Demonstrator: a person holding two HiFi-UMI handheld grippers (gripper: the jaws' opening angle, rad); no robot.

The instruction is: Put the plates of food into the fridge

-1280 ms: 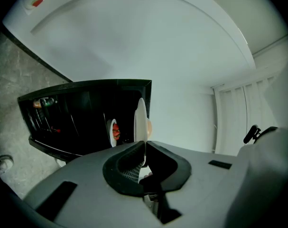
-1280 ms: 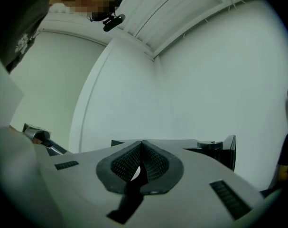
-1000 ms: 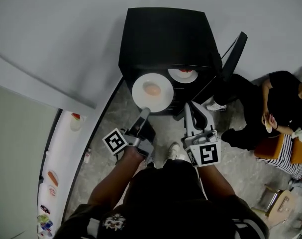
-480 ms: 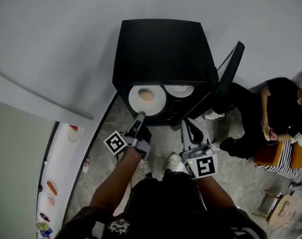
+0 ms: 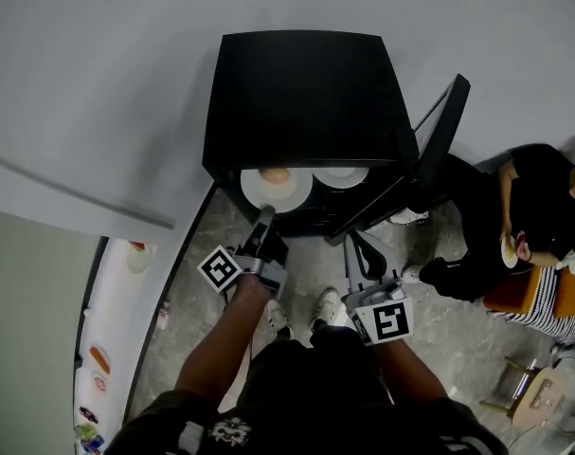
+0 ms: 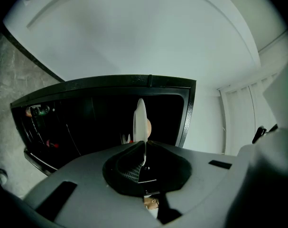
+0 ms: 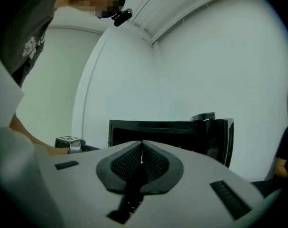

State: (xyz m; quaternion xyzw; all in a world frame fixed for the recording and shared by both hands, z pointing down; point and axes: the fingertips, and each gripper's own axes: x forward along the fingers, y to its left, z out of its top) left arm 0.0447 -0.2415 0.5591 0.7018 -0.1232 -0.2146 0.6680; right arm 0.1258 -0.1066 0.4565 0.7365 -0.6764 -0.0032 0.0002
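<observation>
Left tongs: pinched on the near rim of the white plate. In the left gripper view the rim stands edge-on between the jaws.

Right tongs: pressed together with nothing between them, hanging back from the fridge front and pointing at it.

Plate in hand: a second ago it hung whole in front of the fridge. Now its far half is hidden under the fridge's top edge, so it has gone part way into the opening.

Food: a pale orange piece, half under that edge and apparently not slid on the plate.

Second plate: already inside, just to the right of the held one, the two rims close together.

Door: swung open at the right, clear of both tongs.

Meaning: this looks like the placing step, nearly done. What remains is to push in a little further, set the plate flat beside its neighbour and let go.

Risk: the two rims may knock.

Bench: far left, carrying small things too tiny to name, perhaps more plates.
</observation>
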